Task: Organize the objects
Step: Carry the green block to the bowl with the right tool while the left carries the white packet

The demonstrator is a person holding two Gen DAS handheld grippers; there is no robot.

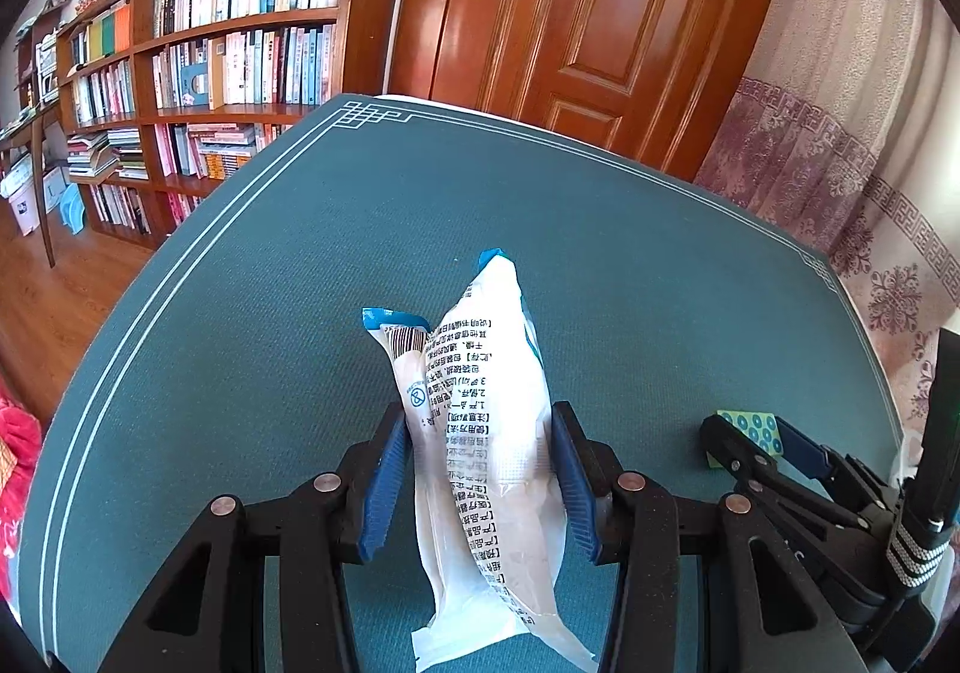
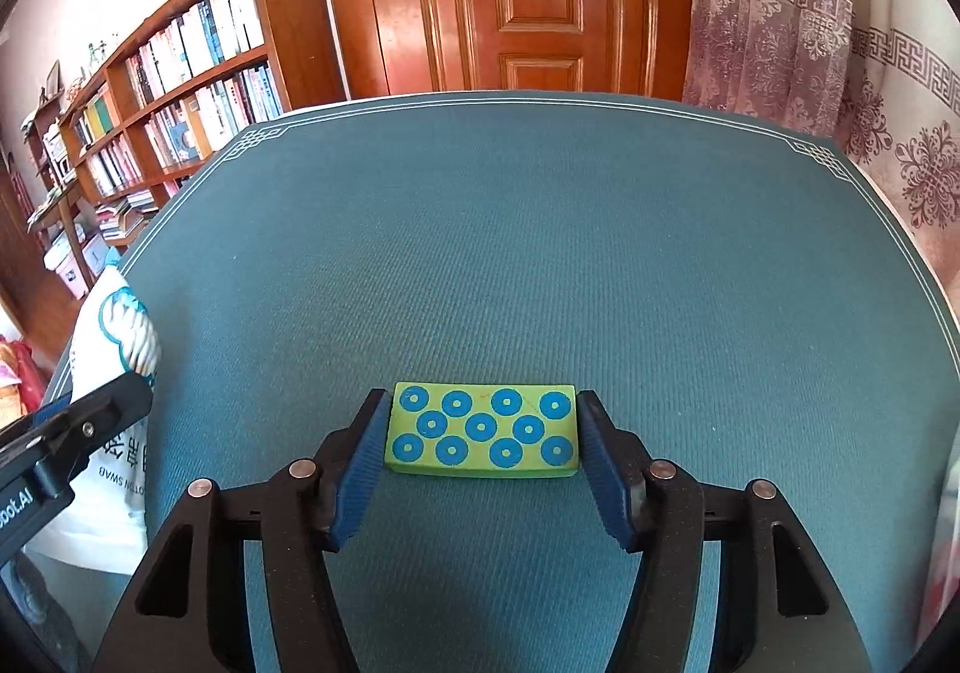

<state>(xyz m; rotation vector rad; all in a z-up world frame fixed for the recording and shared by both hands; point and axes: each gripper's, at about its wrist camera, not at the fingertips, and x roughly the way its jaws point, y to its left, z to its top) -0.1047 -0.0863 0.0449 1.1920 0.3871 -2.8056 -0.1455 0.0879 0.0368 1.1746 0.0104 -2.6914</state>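
My left gripper [image 1: 483, 433] is shut on a white plastic packet of cotton swabs [image 1: 480, 433] with blue ends and black print, held above the teal mat [image 1: 300, 283]. The packet also shows at the left edge of the right wrist view [image 2: 114, 349]. My right gripper [image 2: 483, 427] is shut on a green block with blue rings [image 2: 483, 430], its blue pads pressed against both short ends, the block at the mat [image 2: 540, 253]. The right gripper and block also show in the left wrist view [image 1: 753, 433].
The mat covers a table with white border lines. A wooden bookshelf [image 1: 210, 72] full of books stands to the left. A wooden door [image 1: 570, 12] is behind the table. A patterned curtain [image 2: 840, 72] hangs at the right.
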